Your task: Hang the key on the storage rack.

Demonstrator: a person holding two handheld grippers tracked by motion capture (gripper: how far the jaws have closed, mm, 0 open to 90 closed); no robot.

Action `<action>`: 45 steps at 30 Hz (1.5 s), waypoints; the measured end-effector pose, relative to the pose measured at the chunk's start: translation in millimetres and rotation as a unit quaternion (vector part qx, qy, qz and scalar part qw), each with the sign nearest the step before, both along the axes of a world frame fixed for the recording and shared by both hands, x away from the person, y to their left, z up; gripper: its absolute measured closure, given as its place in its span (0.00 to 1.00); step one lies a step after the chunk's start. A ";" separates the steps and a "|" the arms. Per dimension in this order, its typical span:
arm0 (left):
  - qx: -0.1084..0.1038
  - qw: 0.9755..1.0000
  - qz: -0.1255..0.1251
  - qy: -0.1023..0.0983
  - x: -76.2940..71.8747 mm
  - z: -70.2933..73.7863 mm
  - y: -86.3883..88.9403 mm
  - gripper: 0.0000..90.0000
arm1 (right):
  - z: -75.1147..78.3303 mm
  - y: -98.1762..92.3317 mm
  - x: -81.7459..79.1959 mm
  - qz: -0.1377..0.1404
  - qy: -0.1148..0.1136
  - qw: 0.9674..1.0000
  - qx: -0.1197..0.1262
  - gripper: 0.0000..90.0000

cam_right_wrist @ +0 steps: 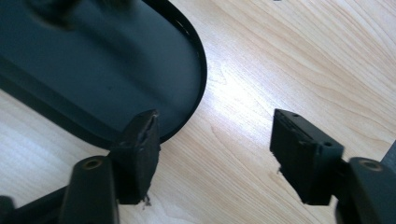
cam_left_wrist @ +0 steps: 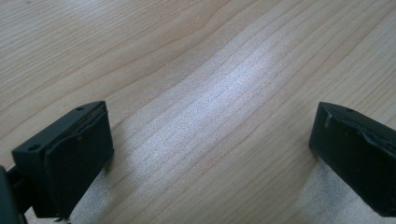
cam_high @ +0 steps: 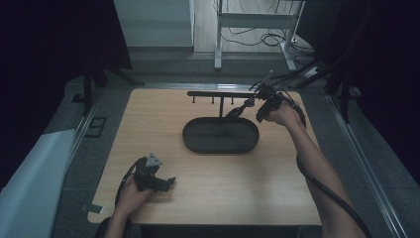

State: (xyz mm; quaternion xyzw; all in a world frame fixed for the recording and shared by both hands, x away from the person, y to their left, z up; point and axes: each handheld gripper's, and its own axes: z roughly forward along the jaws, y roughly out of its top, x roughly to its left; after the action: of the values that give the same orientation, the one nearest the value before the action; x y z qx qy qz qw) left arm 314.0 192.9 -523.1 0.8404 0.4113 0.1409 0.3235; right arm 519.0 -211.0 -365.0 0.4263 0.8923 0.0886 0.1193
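No legible text, label, brand, number or sign is present on the table (cam_high: 208, 193), the tray (cam_high: 221, 148) or the stand (cam_high: 221, 93).

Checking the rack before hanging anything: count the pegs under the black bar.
3 pegs under the bar: one near its left end, one midway, one further right. The right gripper may hide more.

Bare table (cam_high: 223, 188) lies open in front; the tray (cam_high: 220, 136) and rack (cam_high: 220, 93) block the far middle.
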 end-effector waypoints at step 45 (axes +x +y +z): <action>-0.001 1.000 0.000 -0.001 0.2 -0.1 -0.3 0.00 | 14.7 -7.8 -67.0 0.087 -0.034 0.994 0.052 0.12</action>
State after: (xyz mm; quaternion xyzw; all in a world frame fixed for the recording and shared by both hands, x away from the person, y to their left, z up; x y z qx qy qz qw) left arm 314.2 192.7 -523.2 0.8401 0.4112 0.1414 0.3242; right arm 452.1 -218.8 -350.3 0.3496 0.9156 0.1593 0.1186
